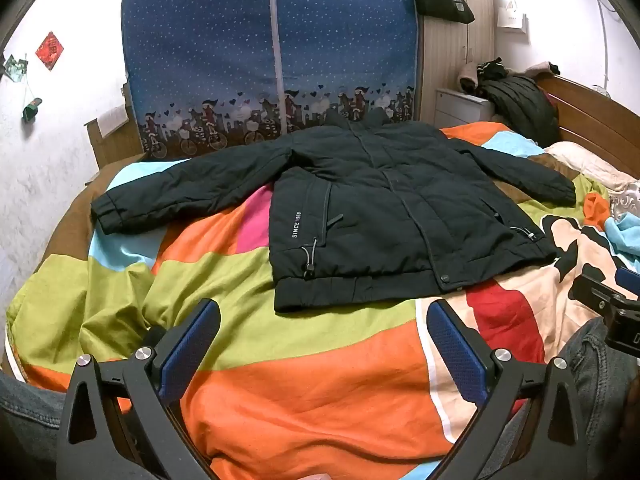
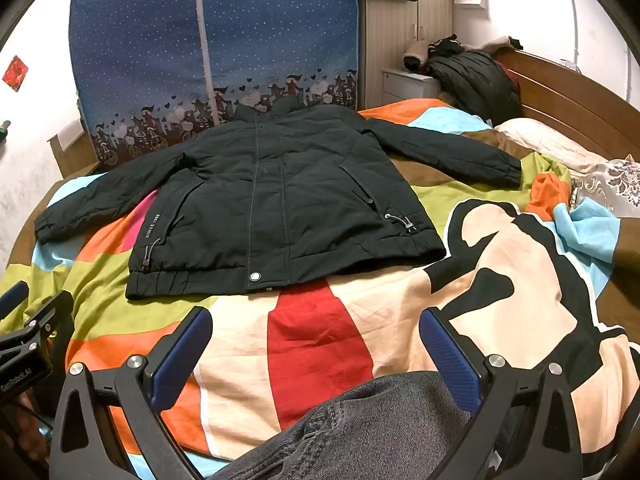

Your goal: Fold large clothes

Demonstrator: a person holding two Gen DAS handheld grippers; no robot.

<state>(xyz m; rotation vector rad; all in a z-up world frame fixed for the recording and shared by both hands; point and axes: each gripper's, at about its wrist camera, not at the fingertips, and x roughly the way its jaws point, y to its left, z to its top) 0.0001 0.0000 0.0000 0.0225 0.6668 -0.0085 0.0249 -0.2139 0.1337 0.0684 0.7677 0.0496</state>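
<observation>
A dark padded jacket (image 1: pixel 380 208) lies flat, front up and zipped, on a colourful quilt (image 1: pixel 312 380), both sleeves spread out to the sides. It also shows in the right wrist view (image 2: pixel 288 200). My left gripper (image 1: pixel 322 320) is open and empty, held above the quilt just short of the jacket's hem. My right gripper (image 2: pixel 316 328) is open and empty too, near the hem's right half, above the quilt (image 2: pixel 500 272). The right gripper's body shows at the right edge of the left wrist view (image 1: pixel 608 308).
A blue fabric wardrobe (image 1: pixel 272 52) stands behind the bed. A pile of dark clothes (image 1: pixel 516 100) sits at the wooden headboard (image 1: pixel 596 116), with a pillow (image 1: pixel 588 160) on the right. Denim-clad legs (image 2: pixel 360 432) are at the near edge.
</observation>
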